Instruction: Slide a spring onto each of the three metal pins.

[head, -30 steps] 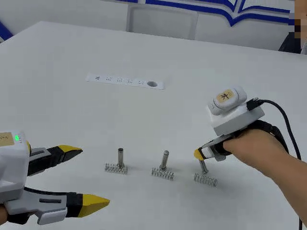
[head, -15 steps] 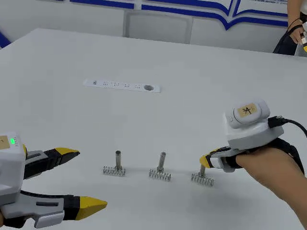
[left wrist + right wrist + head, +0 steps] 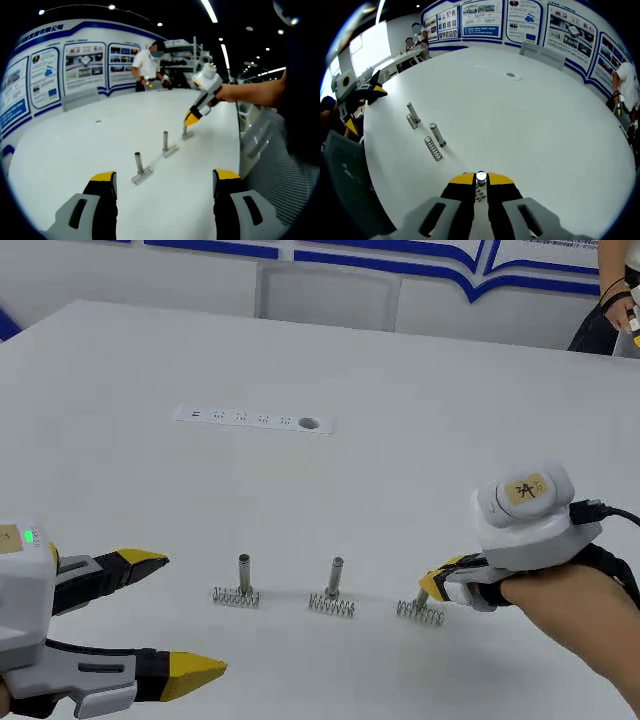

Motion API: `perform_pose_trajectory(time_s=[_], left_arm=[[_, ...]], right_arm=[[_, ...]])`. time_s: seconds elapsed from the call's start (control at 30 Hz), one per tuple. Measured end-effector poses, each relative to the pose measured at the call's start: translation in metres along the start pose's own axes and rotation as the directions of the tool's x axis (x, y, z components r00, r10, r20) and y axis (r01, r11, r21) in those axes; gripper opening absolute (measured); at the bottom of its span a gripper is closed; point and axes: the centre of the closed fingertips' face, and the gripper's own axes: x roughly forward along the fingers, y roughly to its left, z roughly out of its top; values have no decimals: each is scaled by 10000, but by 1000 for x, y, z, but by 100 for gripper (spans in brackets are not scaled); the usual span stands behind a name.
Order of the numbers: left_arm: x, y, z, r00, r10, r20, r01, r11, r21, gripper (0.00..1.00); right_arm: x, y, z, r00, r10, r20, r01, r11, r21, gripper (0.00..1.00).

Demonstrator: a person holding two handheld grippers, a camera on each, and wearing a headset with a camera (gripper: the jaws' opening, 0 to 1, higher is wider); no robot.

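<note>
A wide white table point(image 3: 400, 440) carries a power strip point(image 3: 250, 420) set into its top. Behind its far edge a grey chair point(image 3: 330, 295) stands against a white wall point(image 3: 150, 270) with blue stripes. Posters point(image 3: 85, 60) line the wall beyond the table, and strip lights point(image 3: 210, 10) run overhead.

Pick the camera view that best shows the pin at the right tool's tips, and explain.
The right gripper view: the pin sits close up, its round top clamped between the right tool's tips. The head view shows it small, partly hidden behind that tool. The left gripper view shows it far off, under the tool's tip.
</note>
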Motion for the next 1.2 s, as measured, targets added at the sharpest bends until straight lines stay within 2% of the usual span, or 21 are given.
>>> perform_pose_trajectory(time_s=[0.33, 0.57, 0.73, 1.07, 1.2], left_arm=[[0, 0, -3, 10000, -1, -14, 1, 10000, -69, 79], [2, -2, -4, 10000, -79, -26, 79, 9999, -88, 79], [3, -3, -7, 9998, -168, -99, 167, 9998, -101, 79], [5, -4, -10, 9994, -251, -221, 248, 9996, -146, 77], [5, -5, -13, 9993, -263, -276, 258, 9995, -205, 77]], right_arm=[[-6, 1, -5, 10000, 41, 44, -40, 9998, -218, 13], [-7, 2, -19, 9996, 206, -191, -214, 9989, -423, 14], [-2, 6, -32, 9967, 606, -532, -647, 9949, -778, 15], [9, 10, -38, 9890, 1140, -940, -1280, 9789, -1593, 16], [13, 11, -44, 9832, 1314, -1265, -1526, 9725, -1759, 16]])
